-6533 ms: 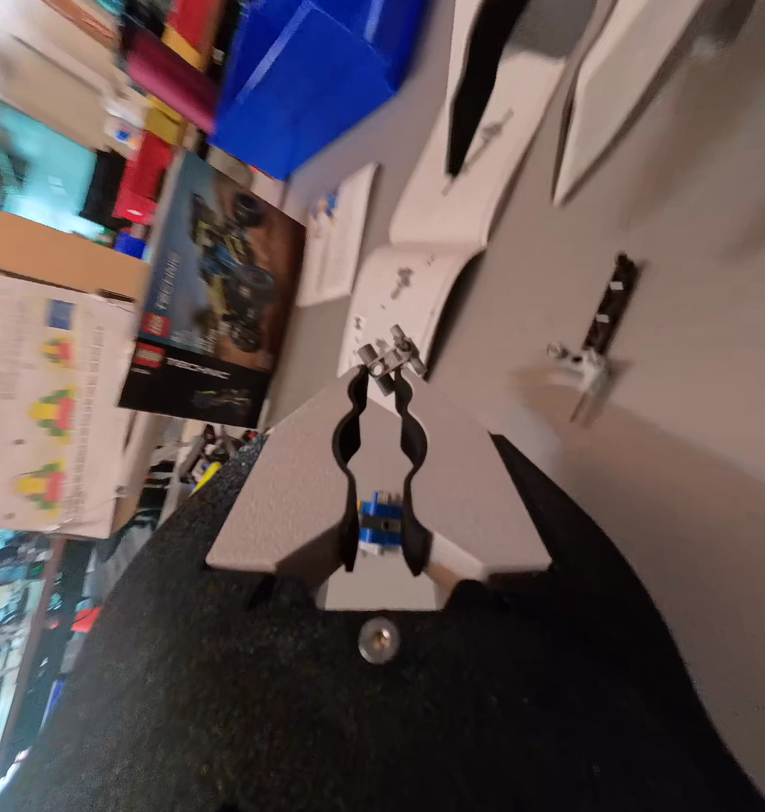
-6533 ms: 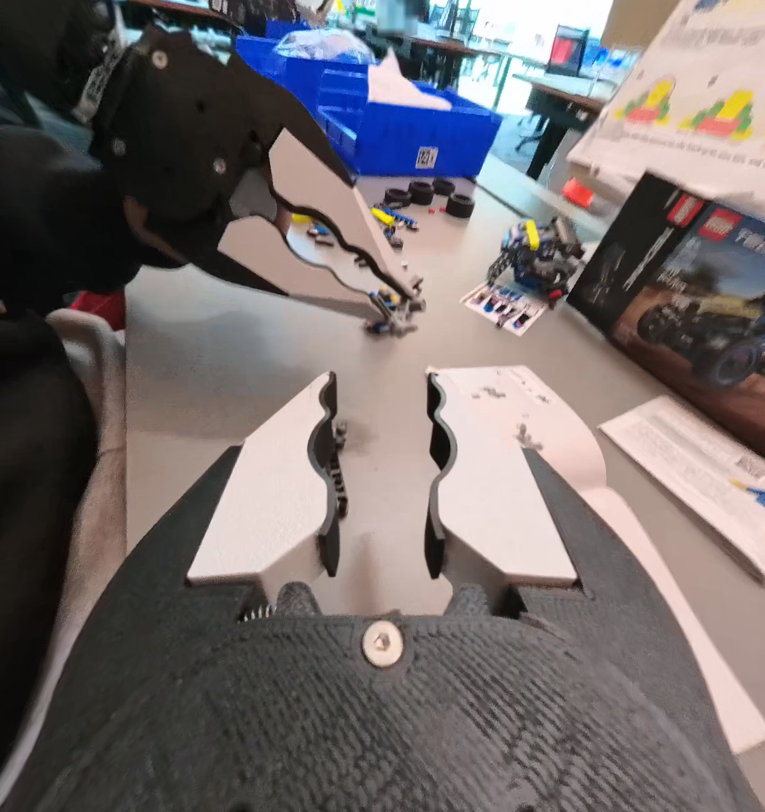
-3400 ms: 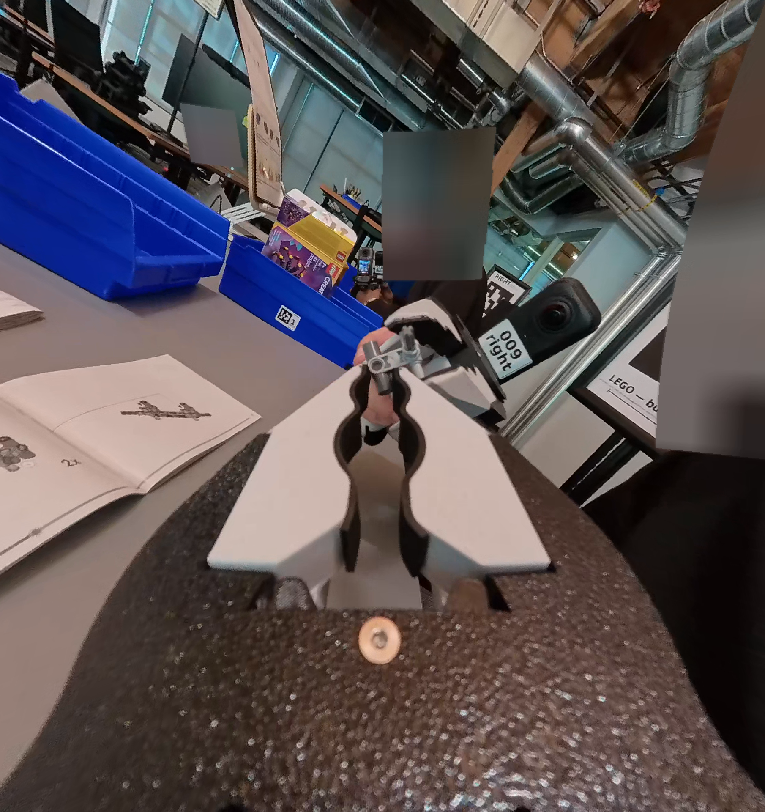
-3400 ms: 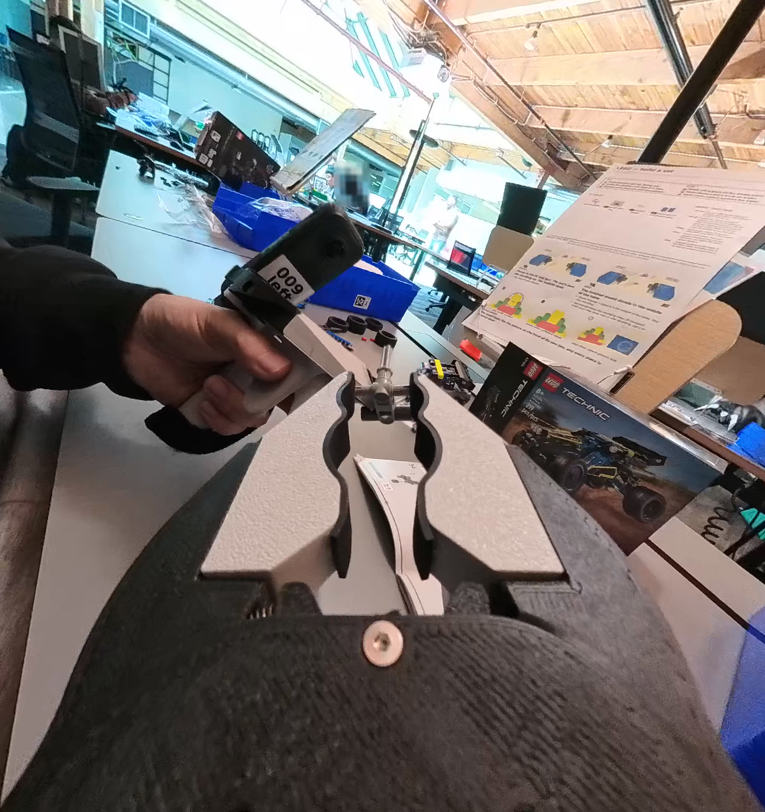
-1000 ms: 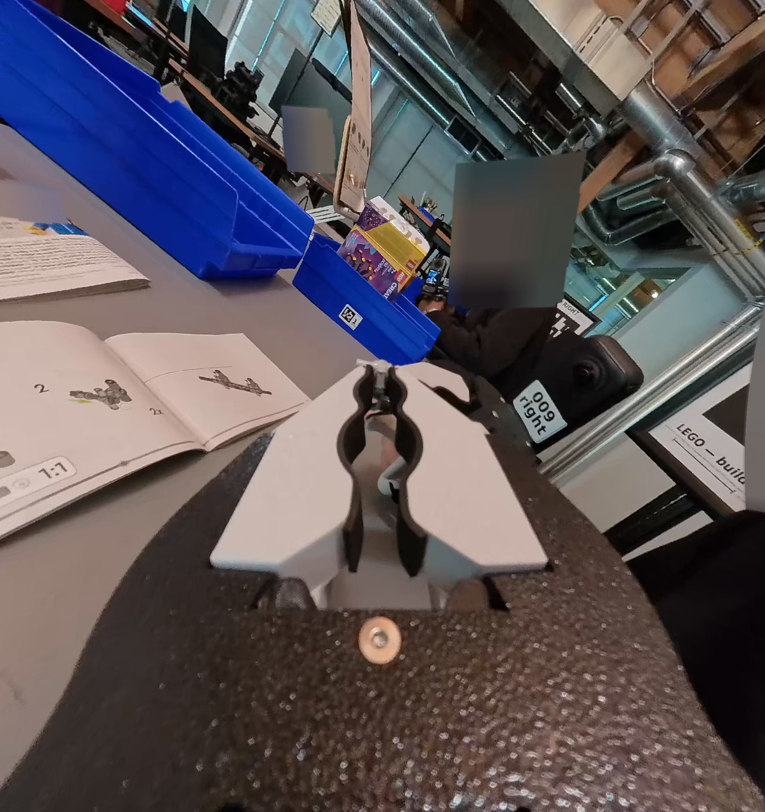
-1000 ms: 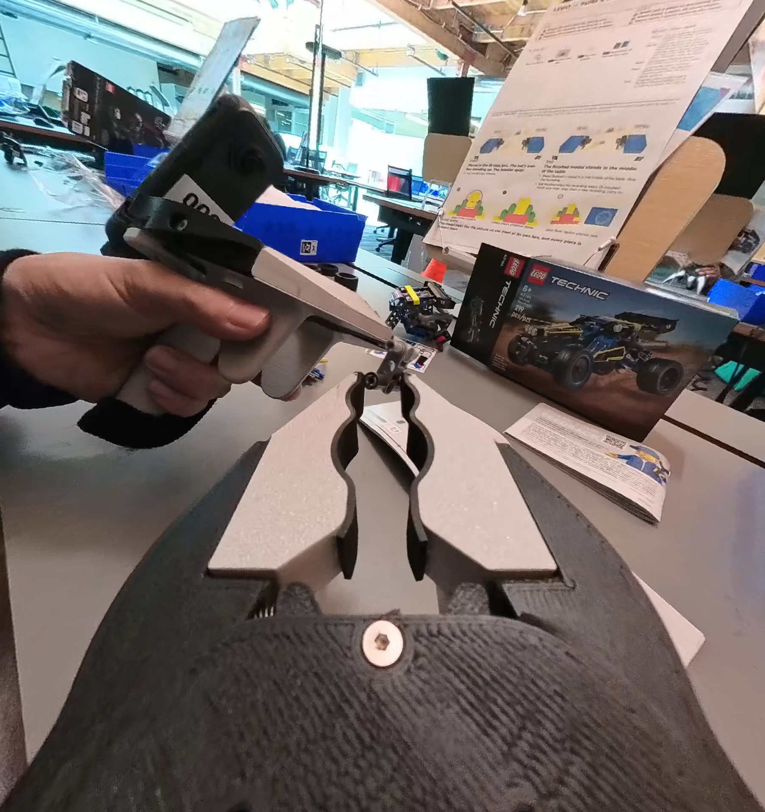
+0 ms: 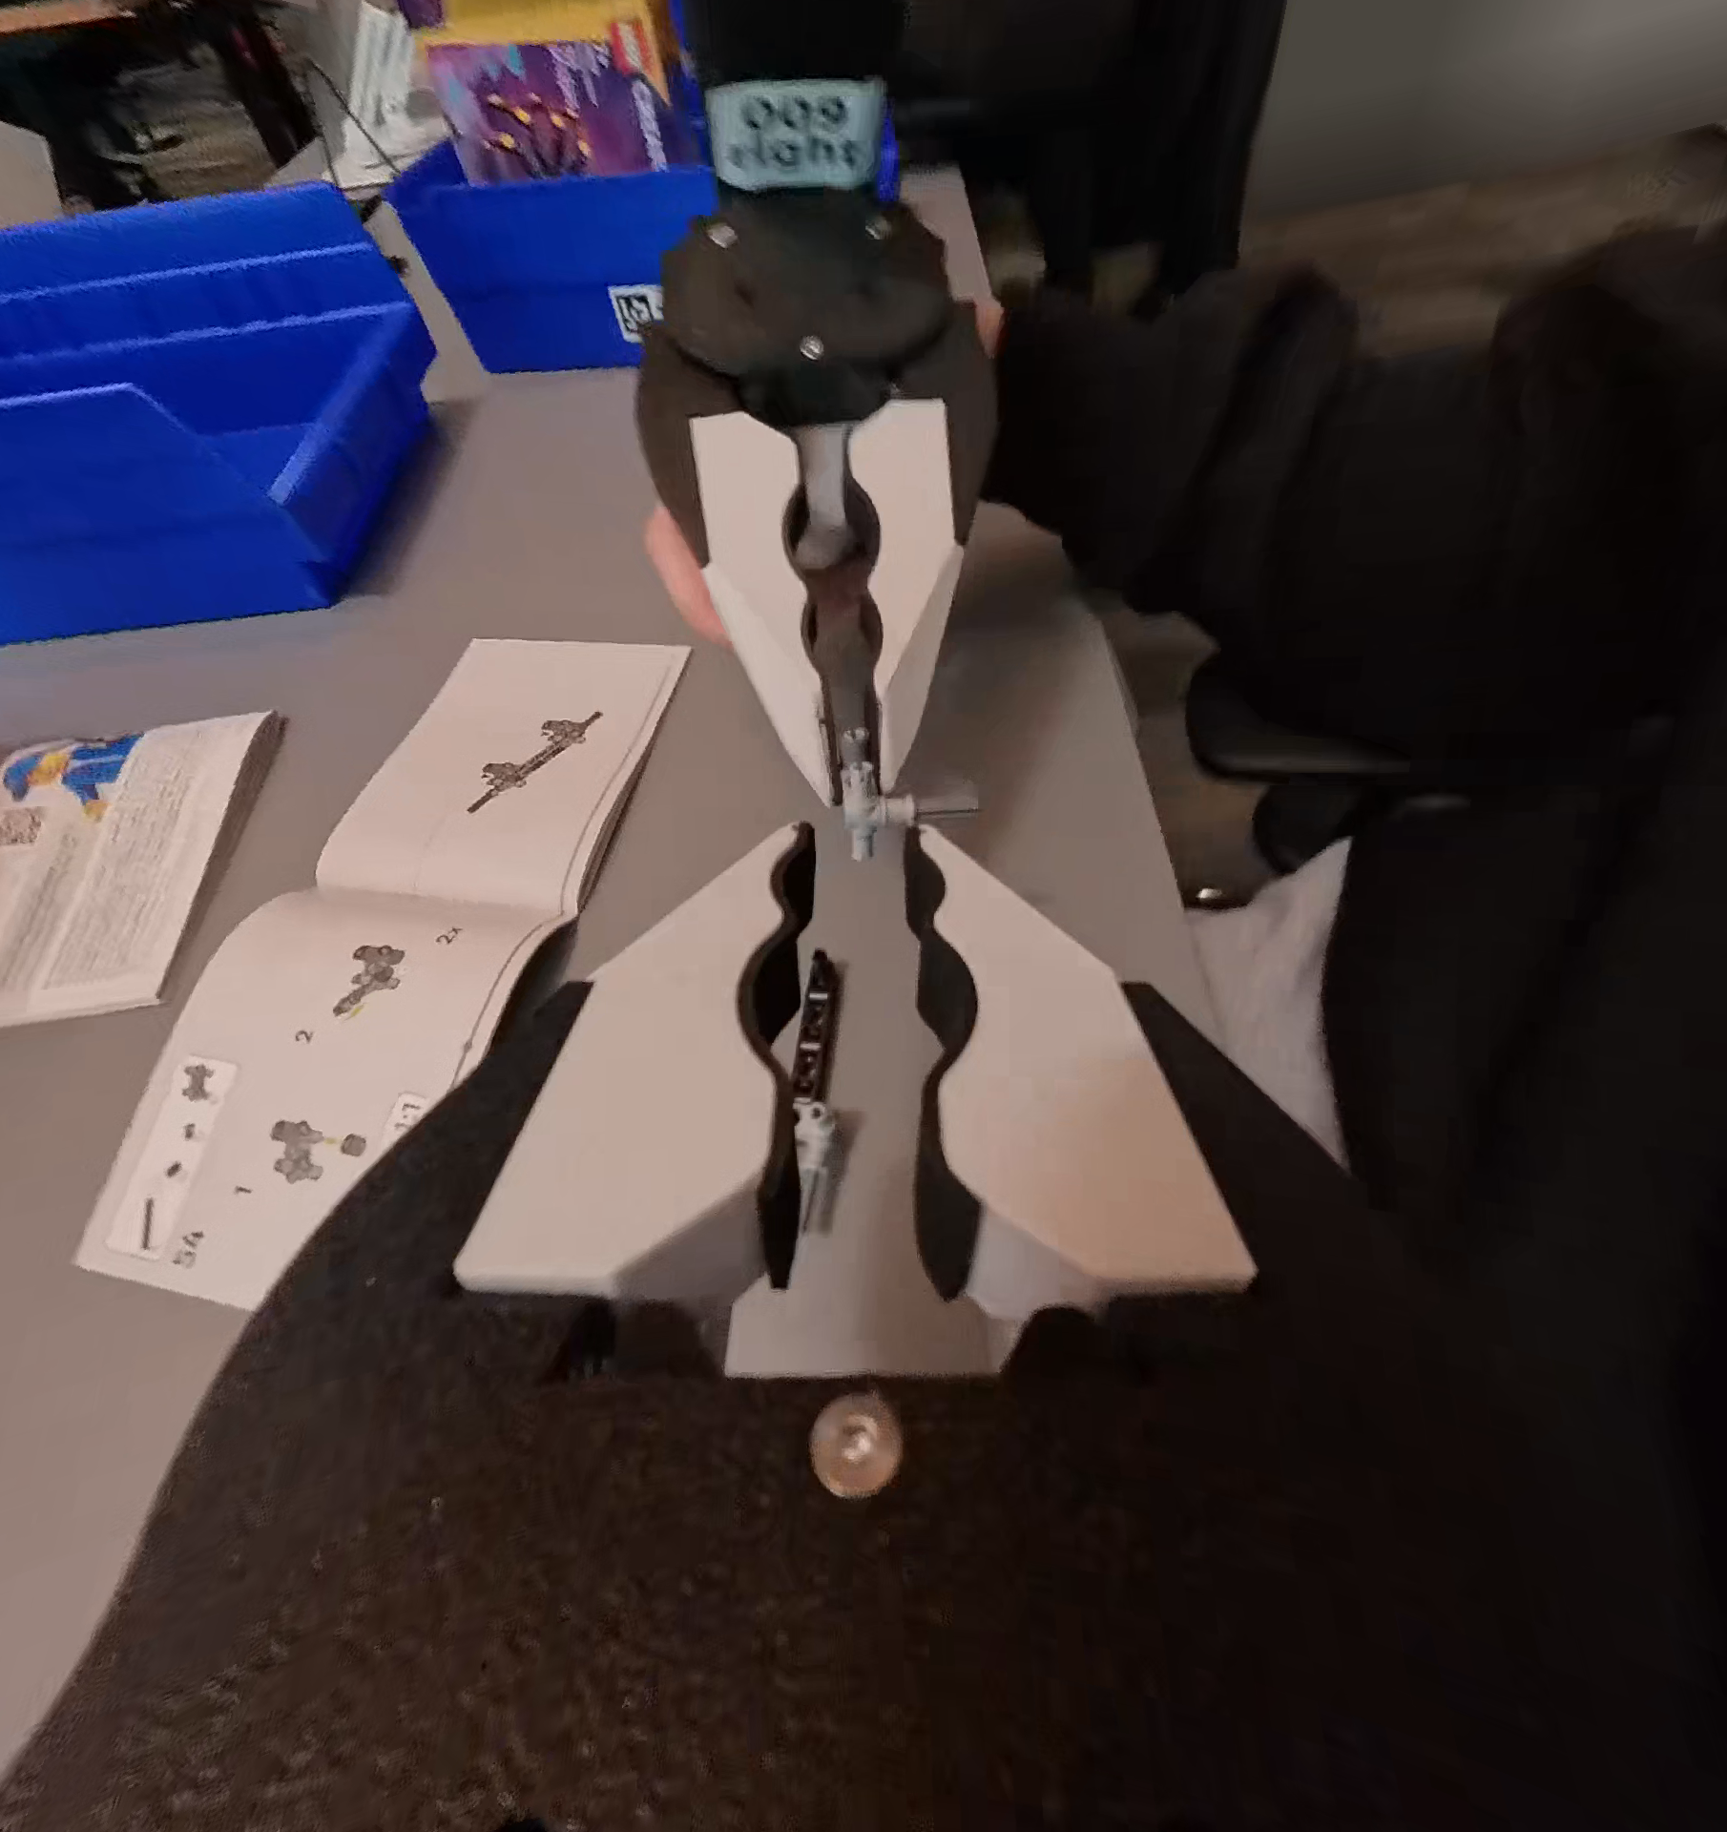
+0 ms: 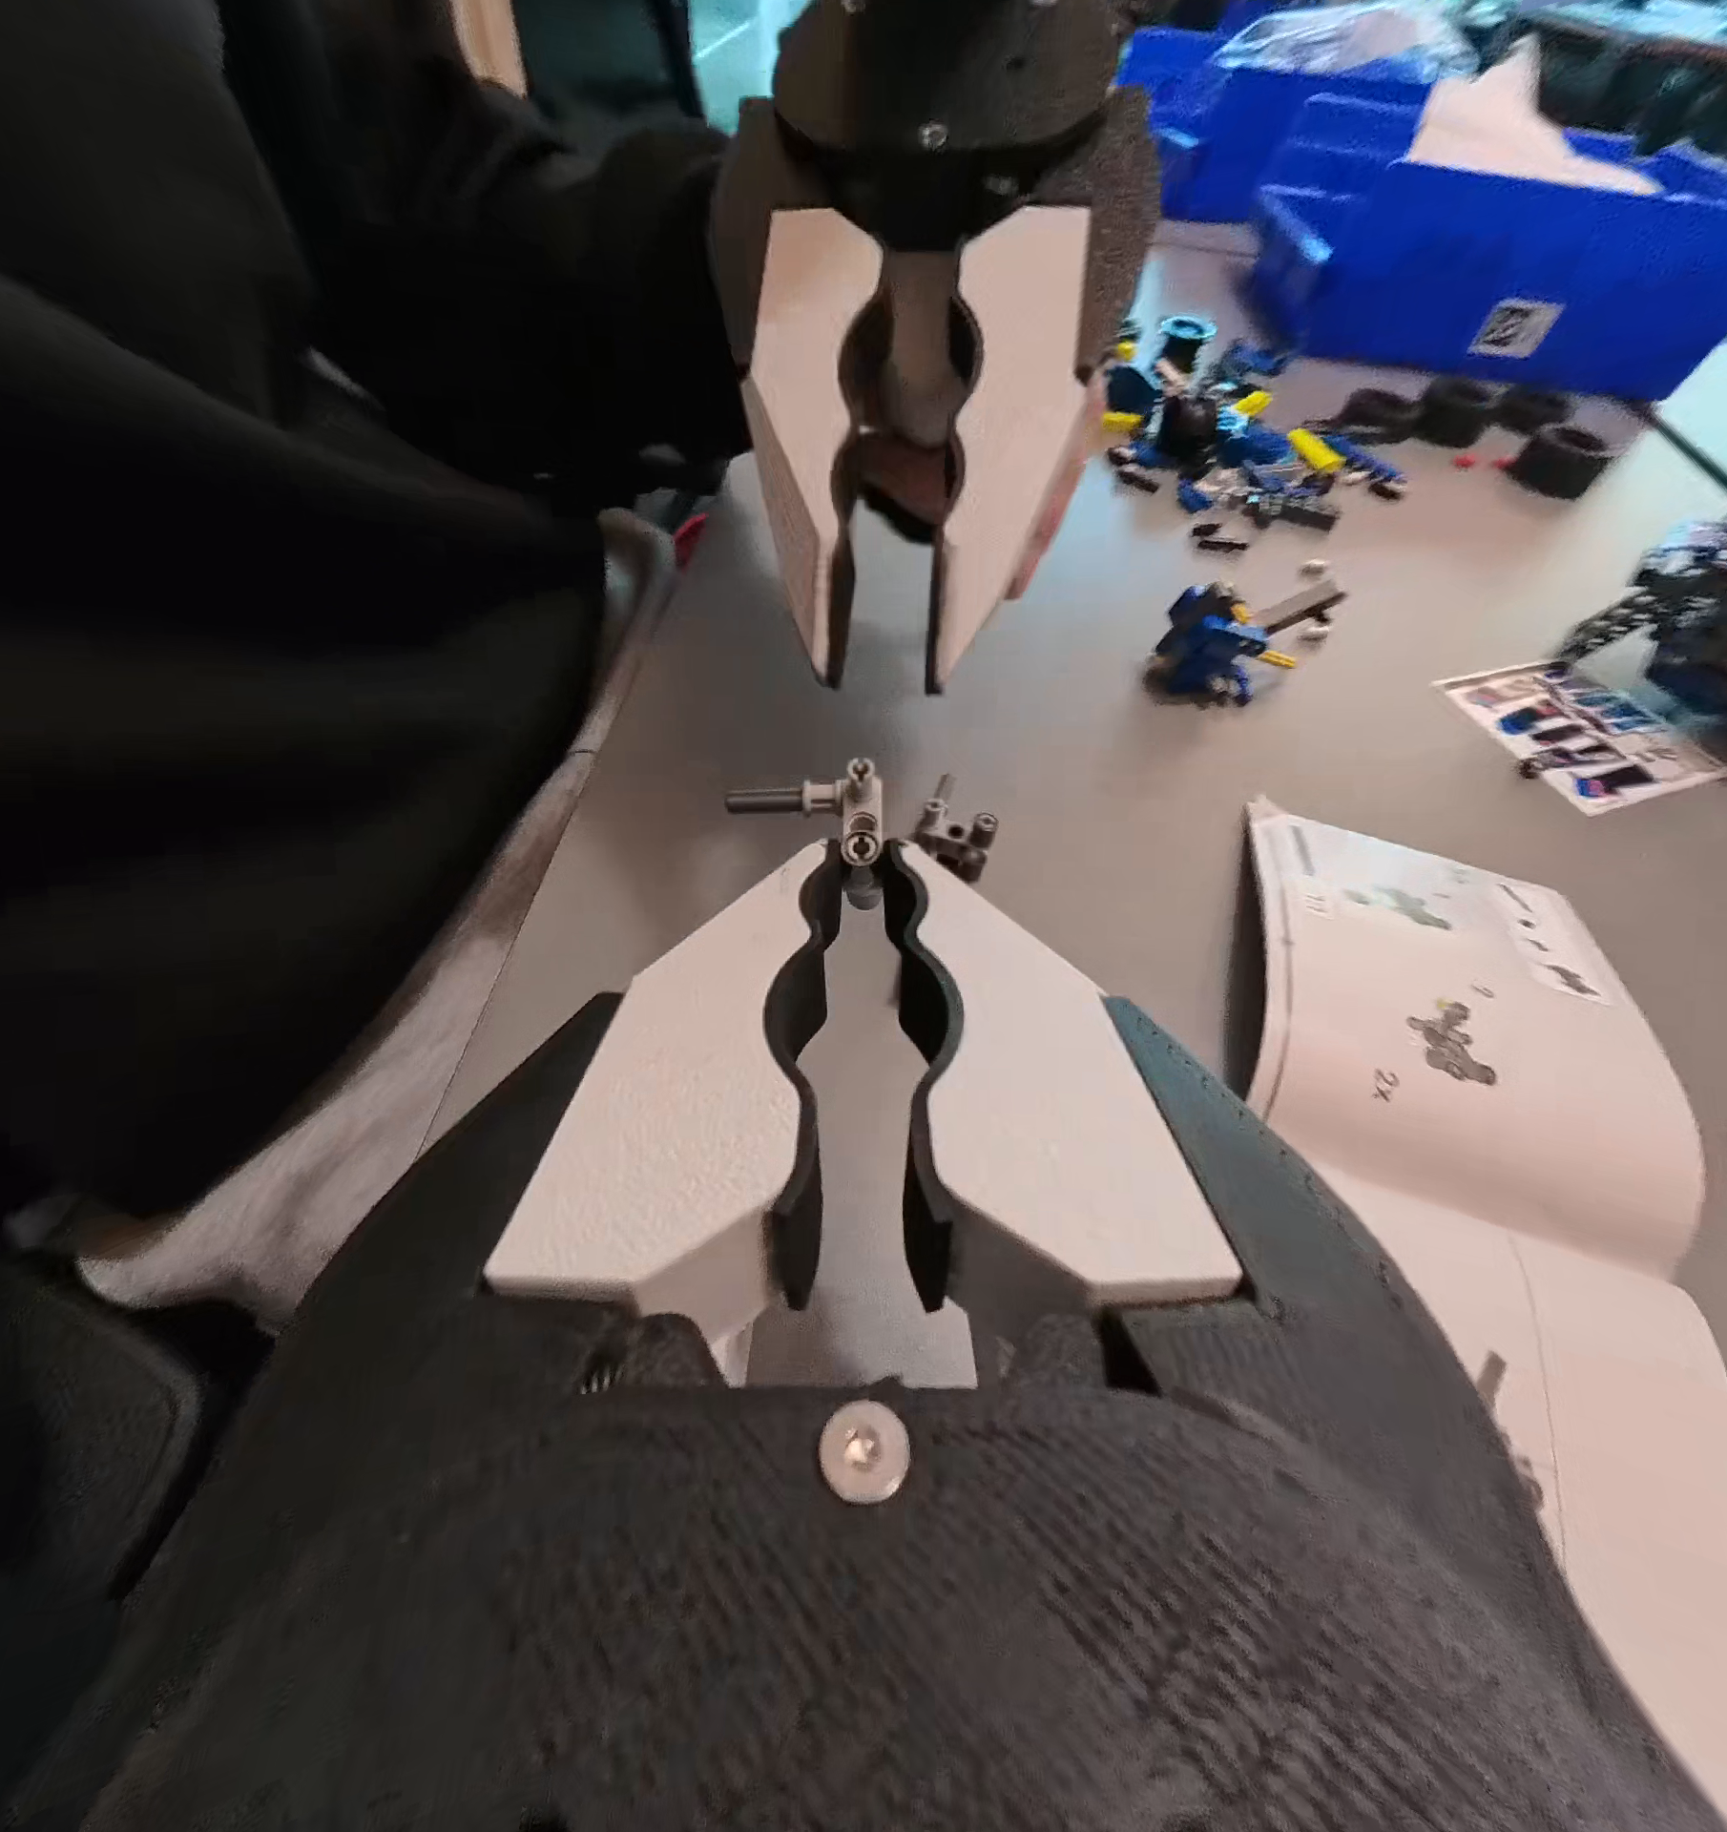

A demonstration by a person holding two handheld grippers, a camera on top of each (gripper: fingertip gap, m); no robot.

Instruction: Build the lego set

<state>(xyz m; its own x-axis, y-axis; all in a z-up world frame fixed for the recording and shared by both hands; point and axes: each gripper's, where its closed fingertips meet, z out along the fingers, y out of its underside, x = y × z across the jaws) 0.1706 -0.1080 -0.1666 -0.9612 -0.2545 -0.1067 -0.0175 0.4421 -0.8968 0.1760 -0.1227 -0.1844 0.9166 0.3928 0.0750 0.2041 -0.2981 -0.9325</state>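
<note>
While the right gripper (image 8: 864, 860) pinches a small grey lego assembly (image 8: 855, 805) at its fingertips, the left gripper (image 8: 879, 684) faces it w/ fingers spread and nothing between them. Below the left one lies a thin black beam (image 7: 816, 1031) w/ a pale grey connector (image 7: 814, 1155) on the smooth grey counter (image 7: 562, 555). An open instruction booklet (image 7: 443, 892) lies beside, blue plastic bins (image 7: 146, 397) behind. Loose blue, yellow & black pieces (image 8: 1236, 446) and a half-built model (image 8: 1712, 615) sit farther off, a dark sleeve (image 8: 195, 595) close by.
</note>
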